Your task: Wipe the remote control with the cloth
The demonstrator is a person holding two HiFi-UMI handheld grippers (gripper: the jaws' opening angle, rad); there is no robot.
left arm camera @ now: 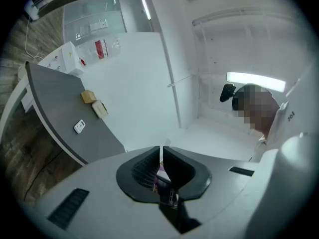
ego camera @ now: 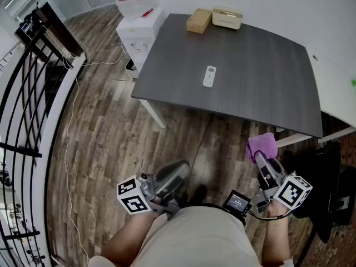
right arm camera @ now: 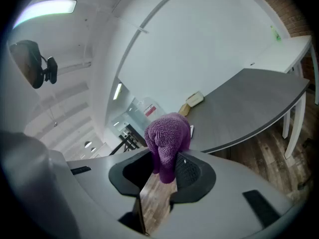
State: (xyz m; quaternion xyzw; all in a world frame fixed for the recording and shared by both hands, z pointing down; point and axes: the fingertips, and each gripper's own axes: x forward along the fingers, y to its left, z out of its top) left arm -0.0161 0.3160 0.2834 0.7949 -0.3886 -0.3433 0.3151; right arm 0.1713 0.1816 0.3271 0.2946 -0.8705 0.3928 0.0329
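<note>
Remote control (ego camera: 209,76), lying flat on the bench (ego camera: 261,88) well apart from both claws, is being judged light, rigid and slippery, best steadied at its long edges by the closed, empty left claw (ego camera: 181,166) while the soft purple cloth (ego camera: 262,145) is being pinched in the right claw (ego camera: 259,156).

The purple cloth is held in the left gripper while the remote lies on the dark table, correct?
No: the purple cloth is held in the right gripper, as the right gripper view shows. The remote does lie on the dark table.
</note>
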